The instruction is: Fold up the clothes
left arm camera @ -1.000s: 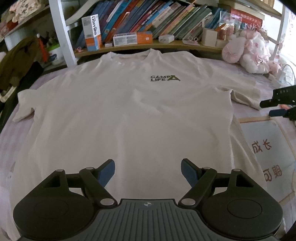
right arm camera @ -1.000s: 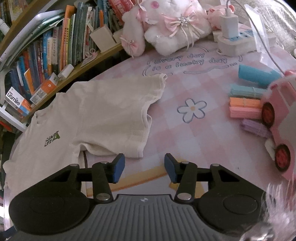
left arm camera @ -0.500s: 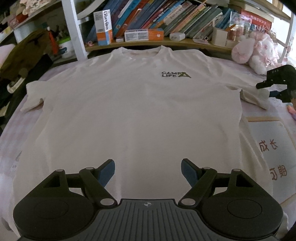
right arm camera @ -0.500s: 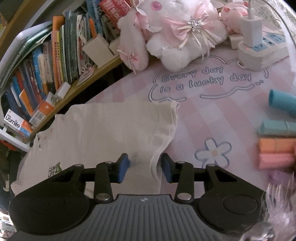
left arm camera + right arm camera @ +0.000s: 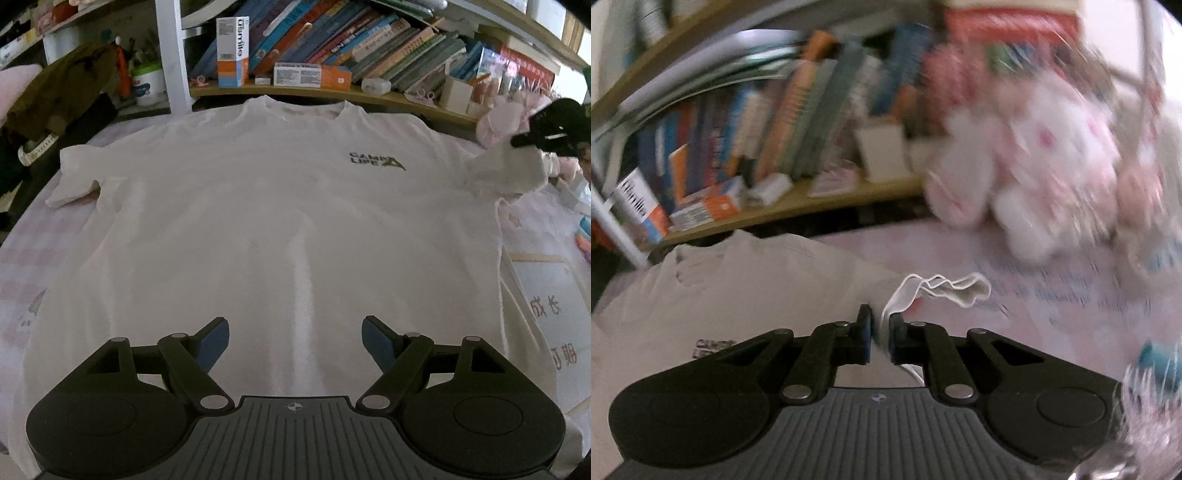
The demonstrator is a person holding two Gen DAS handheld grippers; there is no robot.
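Observation:
A white T-shirt (image 5: 277, 221) with a small dark chest logo lies flat, front up, on a pink checked sheet. My left gripper (image 5: 295, 339) hovers open over the shirt's lower hem with nothing between its blue pads. In the left wrist view my right gripper (image 5: 517, 142) holds the shirt's right sleeve (image 5: 506, 173) raised off the sheet. In the blurred right wrist view the right gripper (image 5: 880, 332) has its jaws closing, and its pads pinch the sleeve's hem (image 5: 942, 288), which curls up in front of them.
A bookshelf (image 5: 332, 48) full of books and boxes runs along the far edge behind the collar. Pink and white plush toys (image 5: 1052, 184) sit at the far right. Dark clothing (image 5: 55, 92) is piled at the far left. A printed mat (image 5: 546, 306) lies right of the shirt.
My right gripper went from open beside the sleeve to pinching its hem, then lifted it. My left gripper drifted left along the lower hem and stayed open.

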